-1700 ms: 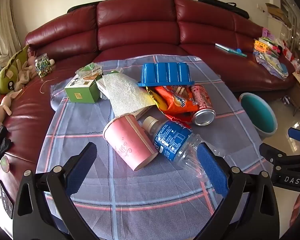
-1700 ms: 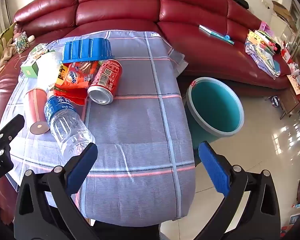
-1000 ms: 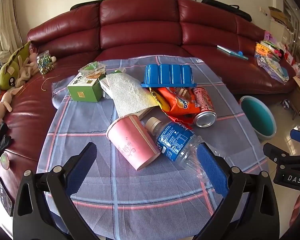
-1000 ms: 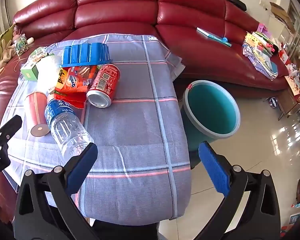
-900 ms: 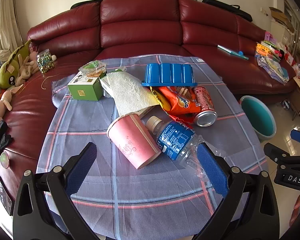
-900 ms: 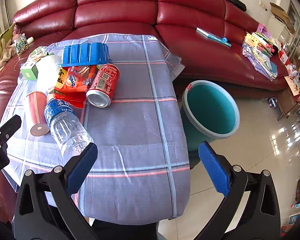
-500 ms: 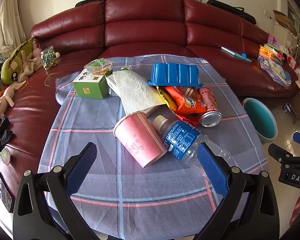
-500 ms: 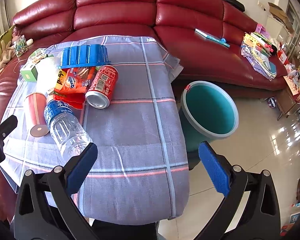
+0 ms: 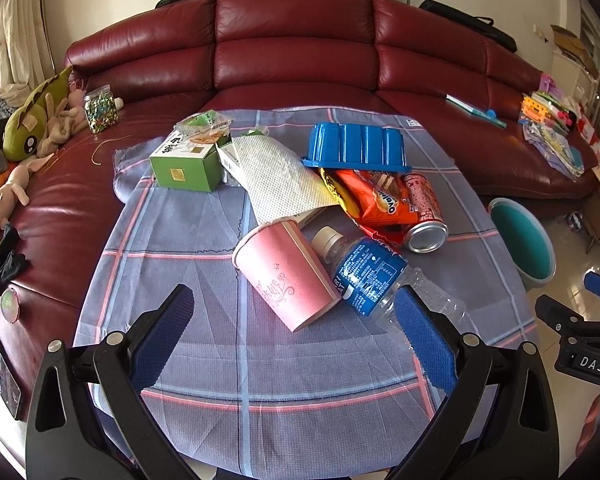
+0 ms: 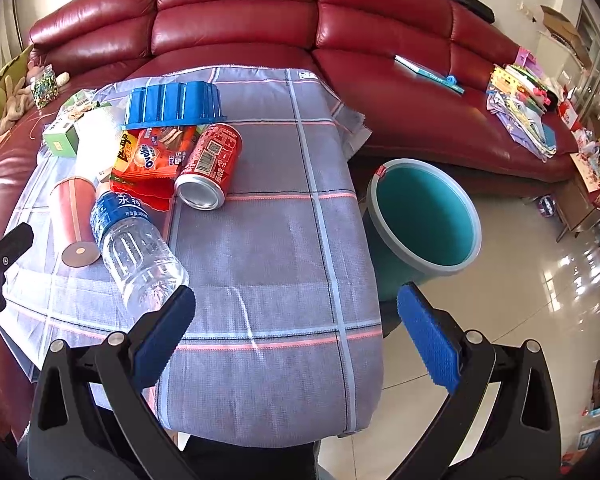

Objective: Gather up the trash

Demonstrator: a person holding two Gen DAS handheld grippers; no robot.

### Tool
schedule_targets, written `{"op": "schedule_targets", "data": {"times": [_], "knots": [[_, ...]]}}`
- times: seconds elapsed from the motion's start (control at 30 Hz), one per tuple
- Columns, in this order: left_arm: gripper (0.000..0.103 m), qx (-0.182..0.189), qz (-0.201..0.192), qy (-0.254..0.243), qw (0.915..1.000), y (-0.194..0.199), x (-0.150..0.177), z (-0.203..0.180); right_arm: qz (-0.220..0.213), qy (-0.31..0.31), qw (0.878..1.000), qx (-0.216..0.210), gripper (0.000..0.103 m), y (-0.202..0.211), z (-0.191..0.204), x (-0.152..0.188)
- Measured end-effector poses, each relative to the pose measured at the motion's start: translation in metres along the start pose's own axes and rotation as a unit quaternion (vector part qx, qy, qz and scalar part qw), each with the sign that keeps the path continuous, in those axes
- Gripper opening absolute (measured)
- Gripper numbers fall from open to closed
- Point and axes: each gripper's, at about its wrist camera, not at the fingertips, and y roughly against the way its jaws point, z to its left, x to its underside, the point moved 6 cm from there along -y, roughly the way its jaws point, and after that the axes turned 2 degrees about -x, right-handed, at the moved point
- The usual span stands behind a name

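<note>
Trash lies on a checked cloth table (image 9: 204, 280): a pink paper cup (image 9: 284, 272) on its side, a clear water bottle (image 9: 372, 276) with a blue label, a red can (image 9: 422, 212), an orange snack wrapper (image 9: 376, 200), a blue plastic tray (image 9: 356, 148), a paper towel (image 9: 276, 176) and a green box (image 9: 184, 160). A teal bin (image 10: 424, 216) stands on the floor right of the table. My left gripper (image 9: 292, 340) is open and empty, just short of the cup and bottle. My right gripper (image 10: 296, 340) is open and empty over the table's near right edge; the bottle (image 10: 136, 252) and can (image 10: 210, 168) lie to its left.
A dark red leather sofa (image 9: 292, 52) wraps behind the table. Plush toys (image 9: 28, 128) and a jar (image 9: 100, 108) sit on its left seat, books and papers (image 10: 520, 104) on its right. Glossy tiled floor (image 10: 540, 288) spreads to the right.
Both grippers have drawn back slightly and the views shifted a little; the trash sits a bit farther right in the left view. Nothing on the table has moved.
</note>
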Motion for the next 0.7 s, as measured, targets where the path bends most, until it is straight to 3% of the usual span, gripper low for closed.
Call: {"op": "schedule_targets", "data": {"times": [0.7], "knots": [[0.099, 0.007, 0.036, 0.015, 0.9992, -0.030, -0.002, 0.014, 0.018, 0.008, 1.000, -0.009, 0.097, -0.014, 0.006, 0.002]]}}
